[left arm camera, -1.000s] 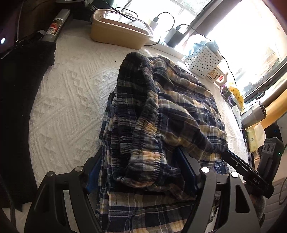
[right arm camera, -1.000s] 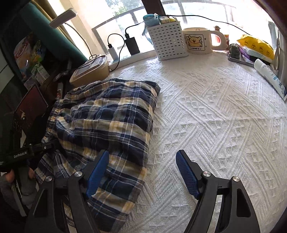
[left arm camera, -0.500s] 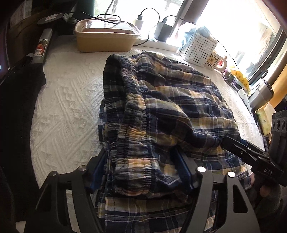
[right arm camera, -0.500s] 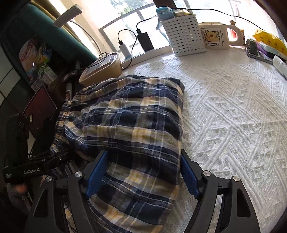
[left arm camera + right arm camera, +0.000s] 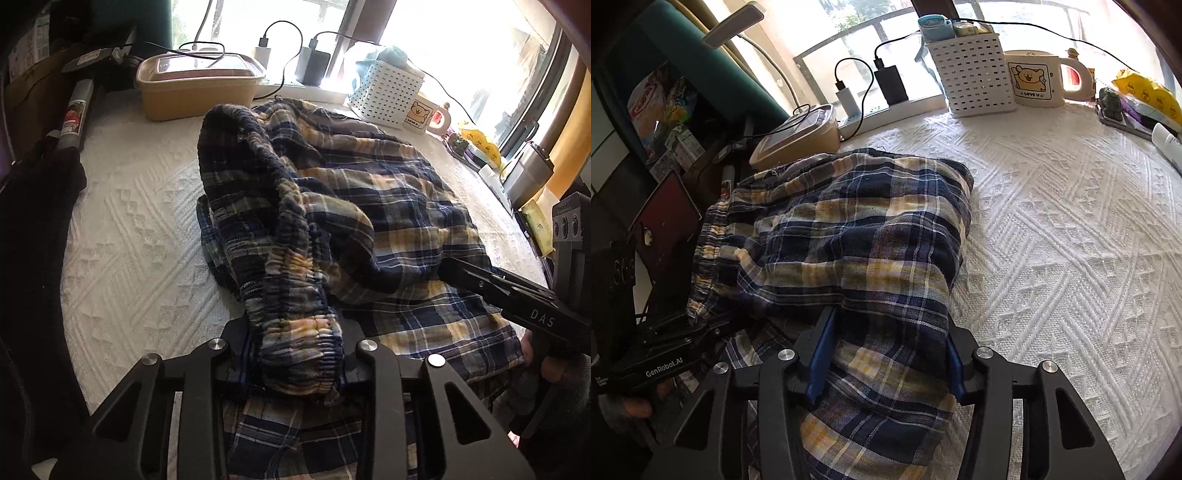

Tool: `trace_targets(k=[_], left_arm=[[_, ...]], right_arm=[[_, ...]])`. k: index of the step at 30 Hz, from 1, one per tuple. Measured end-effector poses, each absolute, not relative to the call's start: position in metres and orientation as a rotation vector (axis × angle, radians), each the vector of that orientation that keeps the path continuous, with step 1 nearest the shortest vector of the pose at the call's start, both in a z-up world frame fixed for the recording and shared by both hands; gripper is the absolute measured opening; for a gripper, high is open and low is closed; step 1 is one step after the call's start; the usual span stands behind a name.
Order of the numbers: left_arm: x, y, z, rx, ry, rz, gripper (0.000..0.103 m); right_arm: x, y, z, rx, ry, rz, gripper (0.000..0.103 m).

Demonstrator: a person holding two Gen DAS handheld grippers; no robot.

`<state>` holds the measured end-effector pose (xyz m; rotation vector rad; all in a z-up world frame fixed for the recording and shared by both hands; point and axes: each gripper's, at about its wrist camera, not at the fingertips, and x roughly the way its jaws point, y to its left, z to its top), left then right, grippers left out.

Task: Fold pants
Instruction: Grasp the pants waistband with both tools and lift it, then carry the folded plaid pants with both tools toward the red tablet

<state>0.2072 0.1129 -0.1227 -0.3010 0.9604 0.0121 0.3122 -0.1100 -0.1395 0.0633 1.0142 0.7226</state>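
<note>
Right wrist: mug (image 5: 1032,79) lettering "LOVE U"

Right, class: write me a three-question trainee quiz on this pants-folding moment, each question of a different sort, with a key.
1. True or false: the left gripper has its jaws closed on the elastic waistband of the plaid pants.
2. Which stands nearest the white basket? A) cartoon mug B) tan lidded box C) yellow bag
3. Fill in: the right gripper clamps a bunched fold of the ____.

Key: 1 true. 2 A. 3 pants; its jaws have just been closing, cloth between them.
</note>
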Motion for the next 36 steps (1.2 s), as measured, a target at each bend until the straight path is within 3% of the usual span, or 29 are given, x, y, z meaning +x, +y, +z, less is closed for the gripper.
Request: trace_targets(k=[5,7,10,36], left_arm=[[0.203,0.11,-0.119,-0.3,0.947,-0.005,0.029],[0.2,0.108,-0.116,-0.283,0.936,-0.012,0.029],[0.196,0.104,-0.111,-0.264,0.919,-0.015,0.028],[0.135,0.11,-0.041,-0.238,0.726,0.003,0.027]], right_arm=[[0.312,-0.114,-0.141,0.098,1.008,0.734,0.043],[0.309,-0.112,-0.14,0.08,1.004,0.743,0.024],[0.302,-0.107,-0.136,0.036,0.984,0.749,0.015],[0.248,-0.101,-0.04,-0.066,0.748,0.806,0.012]])
